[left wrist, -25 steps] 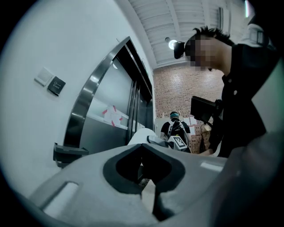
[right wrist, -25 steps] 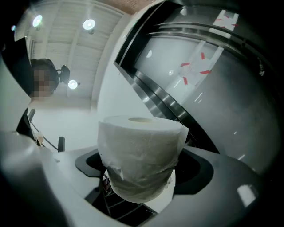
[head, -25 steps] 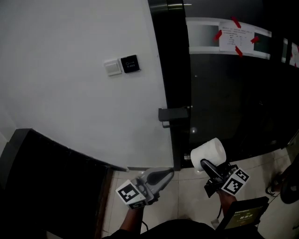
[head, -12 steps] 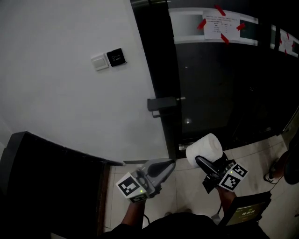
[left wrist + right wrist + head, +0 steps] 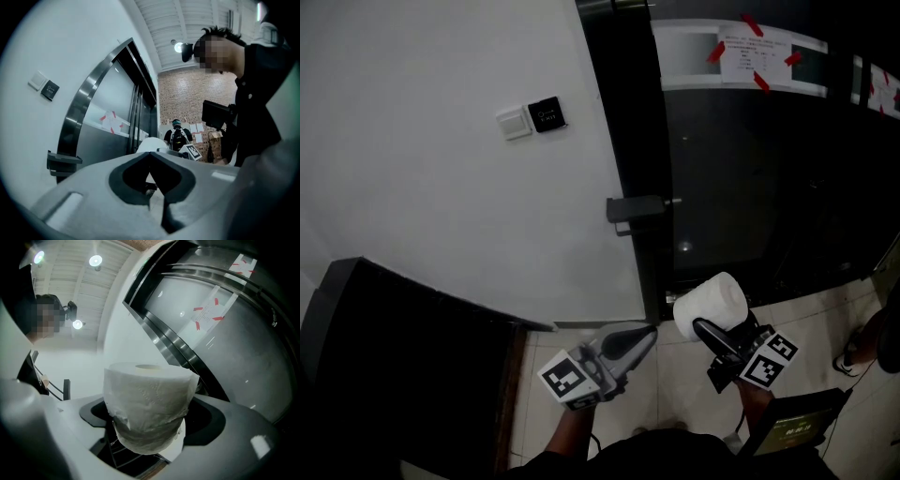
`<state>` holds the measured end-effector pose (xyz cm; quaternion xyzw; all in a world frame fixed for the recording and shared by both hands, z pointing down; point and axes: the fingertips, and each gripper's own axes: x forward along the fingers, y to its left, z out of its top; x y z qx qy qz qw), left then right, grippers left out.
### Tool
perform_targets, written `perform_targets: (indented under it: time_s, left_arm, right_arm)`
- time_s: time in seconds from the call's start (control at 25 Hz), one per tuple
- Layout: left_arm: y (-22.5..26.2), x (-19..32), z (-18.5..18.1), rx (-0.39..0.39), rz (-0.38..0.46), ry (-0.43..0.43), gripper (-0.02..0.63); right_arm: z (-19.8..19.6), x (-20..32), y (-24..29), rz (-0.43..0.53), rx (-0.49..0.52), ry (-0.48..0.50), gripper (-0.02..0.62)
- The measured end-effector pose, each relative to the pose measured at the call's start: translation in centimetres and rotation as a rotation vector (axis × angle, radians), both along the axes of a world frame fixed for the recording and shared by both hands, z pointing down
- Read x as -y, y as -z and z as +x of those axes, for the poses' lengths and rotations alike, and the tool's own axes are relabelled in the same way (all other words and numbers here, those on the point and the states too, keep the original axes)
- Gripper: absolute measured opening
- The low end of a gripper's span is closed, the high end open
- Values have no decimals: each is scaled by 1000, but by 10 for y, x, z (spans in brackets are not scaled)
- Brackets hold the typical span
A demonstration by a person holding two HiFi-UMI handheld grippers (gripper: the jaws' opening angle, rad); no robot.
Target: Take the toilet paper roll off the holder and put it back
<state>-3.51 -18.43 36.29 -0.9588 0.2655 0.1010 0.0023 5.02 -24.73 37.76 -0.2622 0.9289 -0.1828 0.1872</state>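
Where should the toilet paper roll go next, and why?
Probably raise the right gripper toward the dark bracket on the door frame. The gripper is shut on the toilet paper roll, which is below the bracket, and the bracket looks bare.

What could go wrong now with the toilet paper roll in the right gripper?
The right gripper pinches only the lower part of the toilet paper roll; the soft roll could tilt or slip out.
Its outer sheet hangs loose and may unwind or tear.
The left gripper is shut and apart, so it cannot steady the roll.
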Motion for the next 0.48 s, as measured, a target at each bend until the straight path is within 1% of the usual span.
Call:
perform_targets:
  time_s: [0.08, 0.12, 0.16, 0.28, 0.48]
  left_arm:
    - [1, 2, -8, -54, -19, 11, 2]
    - [0, 2, -11, -68, -25, 11, 2]
    - [-1, 1, -12, -64, -21, 9, 2]
    - [3, -3, -6, -23, 3, -1, 2]
    - [-1, -2, -6, -4, -8, -5, 2]
  right_arm:
    - [-1, 0, -1, -2, 4, 3, 439]
    - [-2, -1, -1, -2, 6, 4, 439]
    - [-2, -1, 0, -1, 7, 5, 439]
    - [-3, -1, 0, 0, 12, 8, 439]
    - [-4, 1, -2, -23, 64, 17, 440]
